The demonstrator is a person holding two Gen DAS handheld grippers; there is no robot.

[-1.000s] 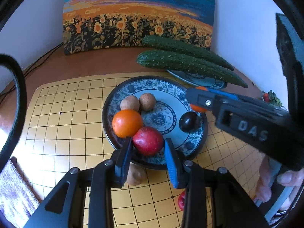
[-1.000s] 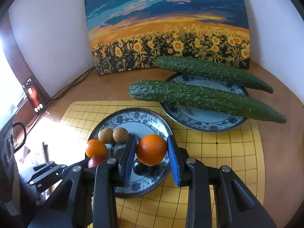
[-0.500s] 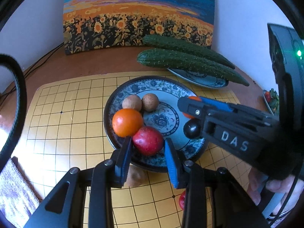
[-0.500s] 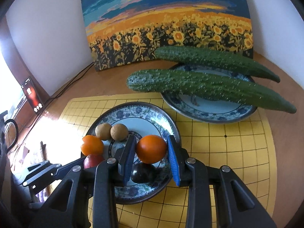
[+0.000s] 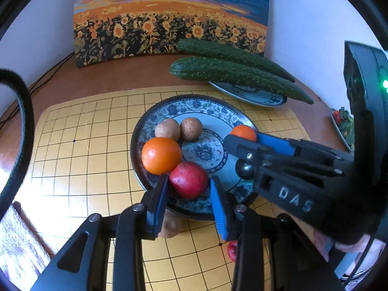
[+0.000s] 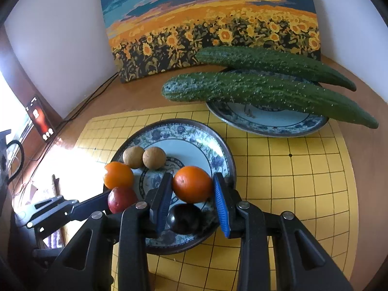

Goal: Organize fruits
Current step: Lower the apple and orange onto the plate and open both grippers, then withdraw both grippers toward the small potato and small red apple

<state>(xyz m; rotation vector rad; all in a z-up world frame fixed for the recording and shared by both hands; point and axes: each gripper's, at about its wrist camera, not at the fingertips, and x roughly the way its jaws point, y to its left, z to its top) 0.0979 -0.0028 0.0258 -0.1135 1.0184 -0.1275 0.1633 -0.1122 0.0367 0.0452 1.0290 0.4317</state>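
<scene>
The right tool [image 6: 192, 195] grips an orange [image 6: 192, 187] between its blue pads, jaws closed against both sides of the fruit. The orange sits above the near right part of the fruit plate [image 6: 213, 143], with a dark plum [image 6: 185, 217] directly below it on the plate.

The left tool [image 5: 189, 194] brackets a red apple [image 5: 188, 179] with its jaws part open. Whether the pads touch the apple cannot be told. The apple rests on the near rim area of the fruit plate [image 5: 194, 105].

A second orange [image 5: 161, 155] lies on the plate, touching the apple's far left side. Two brown round fruits [image 5: 178, 129] sit side by side just beyond it.

On the gridded yellow mat [image 5: 92, 131], a brown fruit [image 5: 169, 225] lies just near the plate, partly hidden by the left tool. A small red fruit [image 5: 232, 251] lies to its right.

At far right, two cucumbers [image 6: 266, 92] rest across a second plate [image 6: 266, 123]. A sunflower painting [image 6: 211, 24] leans against the wall on the brown tabletop [image 5: 121, 75].
</scene>
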